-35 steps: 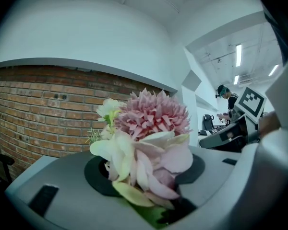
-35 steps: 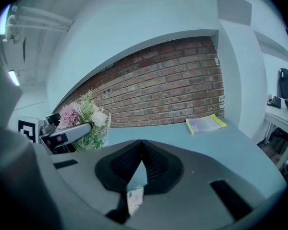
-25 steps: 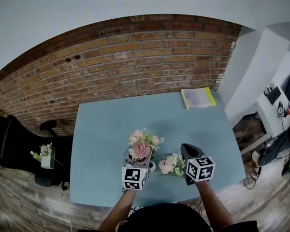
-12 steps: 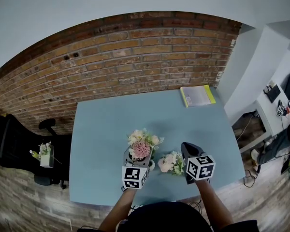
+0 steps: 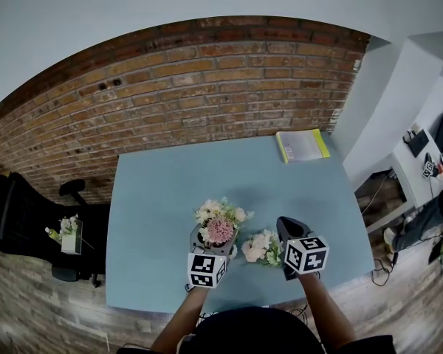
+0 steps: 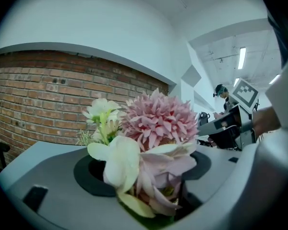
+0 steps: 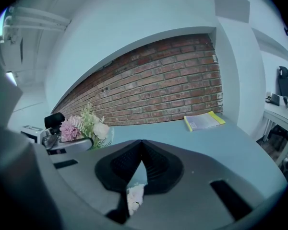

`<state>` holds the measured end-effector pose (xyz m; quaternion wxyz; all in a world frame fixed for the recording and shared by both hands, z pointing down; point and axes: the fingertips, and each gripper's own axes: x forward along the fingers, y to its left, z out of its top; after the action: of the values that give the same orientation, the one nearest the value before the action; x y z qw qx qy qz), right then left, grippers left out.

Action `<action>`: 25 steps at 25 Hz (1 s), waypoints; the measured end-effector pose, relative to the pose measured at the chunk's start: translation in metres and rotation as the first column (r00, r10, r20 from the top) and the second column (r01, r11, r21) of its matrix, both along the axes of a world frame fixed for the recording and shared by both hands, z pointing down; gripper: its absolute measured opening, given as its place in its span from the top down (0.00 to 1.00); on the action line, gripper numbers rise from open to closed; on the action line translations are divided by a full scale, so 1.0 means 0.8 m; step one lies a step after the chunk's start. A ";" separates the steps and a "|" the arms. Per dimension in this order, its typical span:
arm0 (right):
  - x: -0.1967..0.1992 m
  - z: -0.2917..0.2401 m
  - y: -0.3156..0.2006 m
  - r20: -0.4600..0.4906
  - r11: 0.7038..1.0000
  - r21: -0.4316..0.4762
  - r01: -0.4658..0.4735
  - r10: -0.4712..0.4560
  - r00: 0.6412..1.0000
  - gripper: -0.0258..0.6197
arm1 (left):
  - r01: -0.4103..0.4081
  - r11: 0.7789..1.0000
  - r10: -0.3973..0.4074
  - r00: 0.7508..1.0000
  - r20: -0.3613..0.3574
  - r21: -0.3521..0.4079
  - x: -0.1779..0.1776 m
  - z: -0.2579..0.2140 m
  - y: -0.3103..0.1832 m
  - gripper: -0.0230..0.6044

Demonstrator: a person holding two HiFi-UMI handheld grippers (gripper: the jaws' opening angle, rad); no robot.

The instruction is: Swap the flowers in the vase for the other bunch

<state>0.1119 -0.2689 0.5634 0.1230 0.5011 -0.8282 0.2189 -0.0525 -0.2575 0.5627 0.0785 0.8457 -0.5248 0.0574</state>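
A bunch with a big pink bloom and cream flowers [image 5: 219, 224] stands upright near the blue table's [image 5: 162, 190] front edge; the vase is hidden under it. My left gripper [image 5: 211, 243] reaches in around its base. In the left gripper view the bunch [image 6: 156, 123] stands between the jaws of that gripper [image 6: 149, 176], which are opening, with the pads [image 6: 93, 175] off the stems. The other bunch [image 5: 260, 249], pale pink and white, lies on the table between the grippers. My right gripper [image 5: 284, 228] is just right of it, shut and empty; one of its blooms [image 7: 134, 198] shows below the jaws.
A yellow-edged book [image 5: 303, 147] lies at the table's far right corner, against the brick wall [image 5: 207, 87]. Left of the table are a black chair [image 5: 15, 220] and a small stand with flowers [image 5: 70, 234]. A white desk [image 5: 421, 161] stands at the right.
The pink bunch has shifted slightly right and sits a little lower. Neither gripper has visibly moved.
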 end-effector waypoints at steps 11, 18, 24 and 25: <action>0.001 0.002 0.005 0.001 1.000 -0.004 0.007 -0.007 1.000 0.94 | 0.014 1.000 -0.015 0.999 -0.039 -0.025 -0.006 0.008 0.005 0.25; 0.005 0.007 0.012 0.006 1.000 -0.012 0.013 -0.013 1.000 0.94 | 0.027 0.999 -0.029 0.998 -0.047 -0.045 -0.006 0.016 0.011 0.15; 0.007 0.005 0.015 0.010 1.000 -0.011 0.020 -0.020 1.000 0.94 | 0.041 0.998 -0.043 0.998 -0.047 -0.052 -0.007 0.017 0.017 0.14; 0.007 0.005 0.016 0.010 1.000 -0.011 0.022 -0.022 1.000 0.94 | 0.042 0.998 -0.044 0.998 -0.048 -0.053 -0.007 0.017 0.018 0.14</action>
<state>0.1177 -0.2561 0.5673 0.1239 0.4902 -0.8330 0.2245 -0.0579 -0.2430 0.5764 0.1148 0.8330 -0.5391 0.0485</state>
